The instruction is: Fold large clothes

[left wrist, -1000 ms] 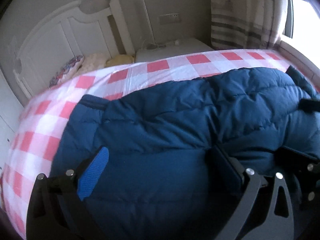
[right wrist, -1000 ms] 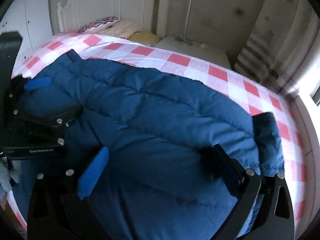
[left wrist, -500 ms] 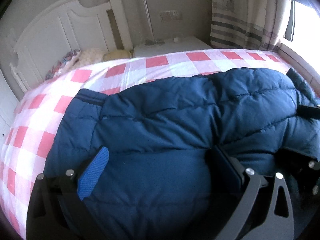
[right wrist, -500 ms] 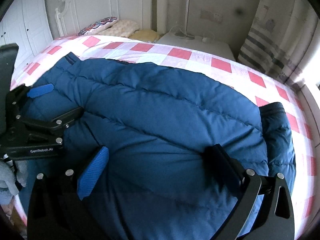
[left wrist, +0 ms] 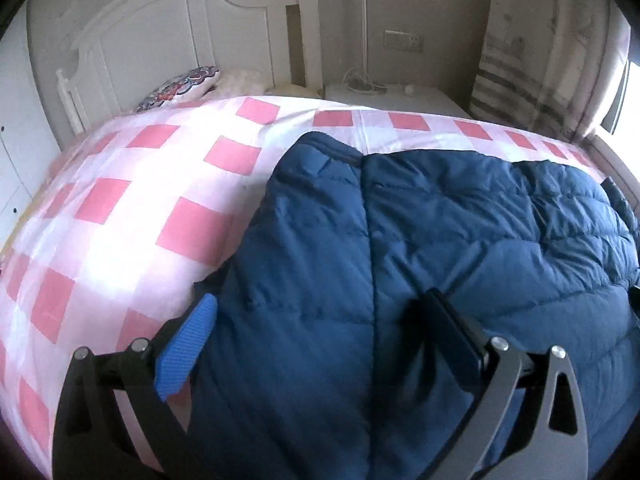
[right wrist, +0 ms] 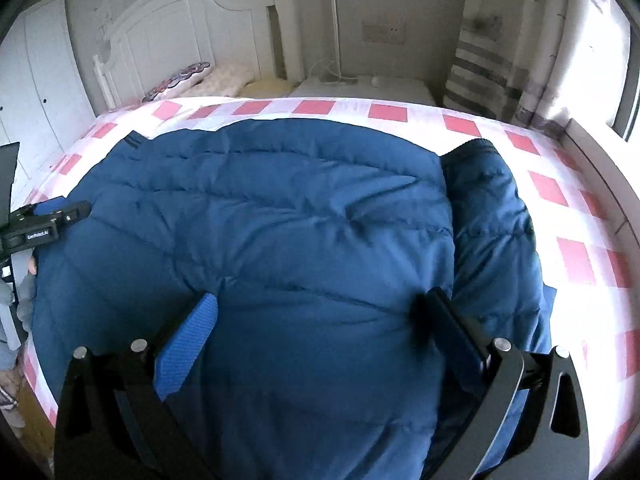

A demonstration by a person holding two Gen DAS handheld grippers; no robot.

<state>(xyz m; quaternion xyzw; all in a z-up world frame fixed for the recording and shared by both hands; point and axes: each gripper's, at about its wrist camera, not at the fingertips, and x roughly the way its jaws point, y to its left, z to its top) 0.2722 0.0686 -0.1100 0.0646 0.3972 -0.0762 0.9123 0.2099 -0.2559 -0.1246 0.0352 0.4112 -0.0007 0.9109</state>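
Note:
A large navy blue puffer jacket (left wrist: 420, 248) lies spread on the bed; it also shows in the right wrist view (right wrist: 280, 220). My left gripper (left wrist: 320, 316) is open, its jaws wide apart over the jacket's left part near its edge. My right gripper (right wrist: 320, 312) is open over the jacket's middle-right part. A sleeve (right wrist: 492, 216) lies folded along the jacket's right side. The left gripper also shows at the left edge of the right wrist view (right wrist: 44, 220).
The bed has a pink and white checked cover (left wrist: 120, 220) and a white headboard (left wrist: 180, 40). Pillows (left wrist: 188, 86) lie at the head. A white bedside table (right wrist: 360, 84) and a striped curtain (right wrist: 480, 72) stand behind. A window ledge (right wrist: 600, 168) runs along the right.
Both grippers have moved back and up from the jacket. The left wrist view has swung left, showing more bed cover. Both grippers stay open.

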